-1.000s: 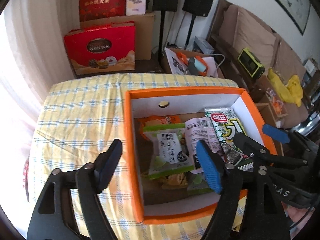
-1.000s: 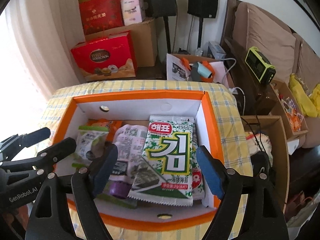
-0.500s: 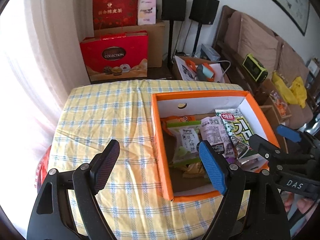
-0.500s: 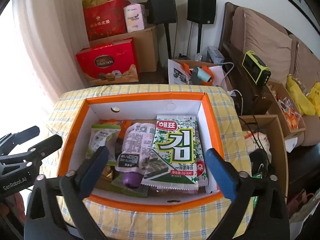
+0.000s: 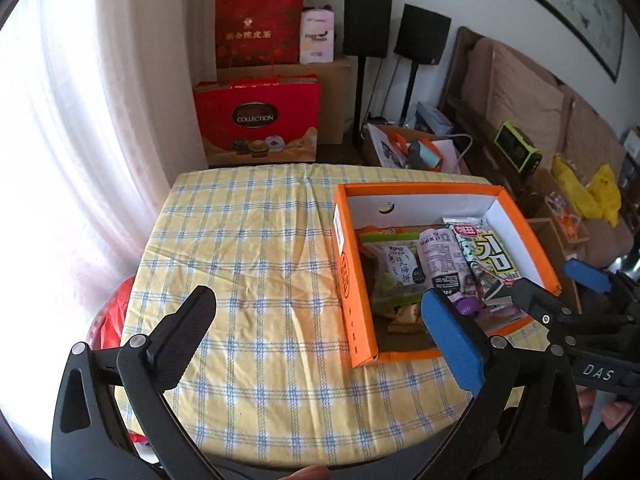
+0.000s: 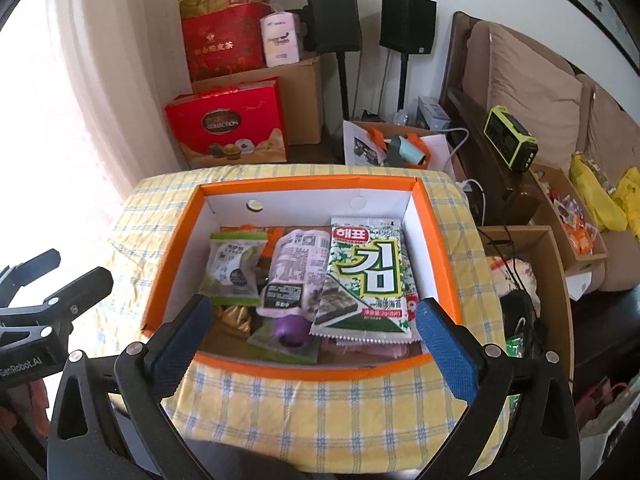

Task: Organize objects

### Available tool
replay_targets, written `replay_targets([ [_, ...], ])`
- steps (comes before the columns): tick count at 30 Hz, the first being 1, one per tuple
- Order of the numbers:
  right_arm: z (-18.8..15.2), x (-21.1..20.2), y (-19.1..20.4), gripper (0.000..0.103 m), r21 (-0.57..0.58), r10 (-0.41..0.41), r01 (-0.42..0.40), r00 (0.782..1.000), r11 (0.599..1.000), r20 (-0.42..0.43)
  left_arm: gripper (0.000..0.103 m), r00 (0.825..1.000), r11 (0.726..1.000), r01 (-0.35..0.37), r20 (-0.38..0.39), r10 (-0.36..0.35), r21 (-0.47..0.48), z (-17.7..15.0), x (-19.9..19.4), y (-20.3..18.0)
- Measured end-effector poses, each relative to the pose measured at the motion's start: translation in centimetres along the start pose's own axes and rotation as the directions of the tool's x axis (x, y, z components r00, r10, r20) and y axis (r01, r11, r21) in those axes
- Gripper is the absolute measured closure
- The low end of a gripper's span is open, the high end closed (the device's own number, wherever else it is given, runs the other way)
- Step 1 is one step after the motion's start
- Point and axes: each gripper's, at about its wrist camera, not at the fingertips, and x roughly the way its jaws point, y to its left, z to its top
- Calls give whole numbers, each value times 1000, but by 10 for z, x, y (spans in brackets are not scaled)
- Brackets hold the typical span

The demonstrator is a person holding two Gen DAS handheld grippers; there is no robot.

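Observation:
An orange box (image 6: 438, 232) with white inner walls stands on the checked tablecloth (image 5: 256, 264); it also shows in the left wrist view (image 5: 352, 292). Inside lie a green seaweed packet (image 6: 370, 276), a purple pouch (image 6: 296, 276), a green snack bag (image 6: 234, 268) and other wrappers. My left gripper (image 5: 320, 324) is open and empty above the cloth, left of the box. My right gripper (image 6: 310, 334) is open and empty, above the box's near edge.
Red gift boxes (image 5: 258, 120), cardboard cartons and two black speakers (image 5: 368, 24) stand beyond the table's far edge. A sofa (image 6: 532, 92), a yellow-green device (image 6: 510, 144) and open boxes (image 6: 528, 280) are at the right. A curtain (image 5: 80, 120) hangs at the left.
Both grippers have pulled back and up from the box, so more of the table shows. The left gripper has also shifted left. Both stay open and empty.

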Motion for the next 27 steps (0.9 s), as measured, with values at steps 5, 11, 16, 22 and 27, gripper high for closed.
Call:
replay_targets([
  [5,-6,-14,9,0,-18,-5,6,1000,1000,9,0,999,1000,-27,20,27,9,-7,-13,5],
  [11,-14,-29,21,0,-31,-7,8,1000,999,26,0,1000,1000,-4,12,4,14,-20,-31,12],
  [16,-26,-42,29,0,-48,-5,7,999,999,37,0,999,999,-30,20,30,12,-32,-48,20],
  [22,-35,-57,36,0,-42,15,-13,999,999,45,0,1000,999,-17,16,17,-37,-45,-62,38],
  [27,-39,-67,43,0,-31,30,-29,998,999,57,0,1000,999,-13,20,14,-53,-51,-72,44],
])
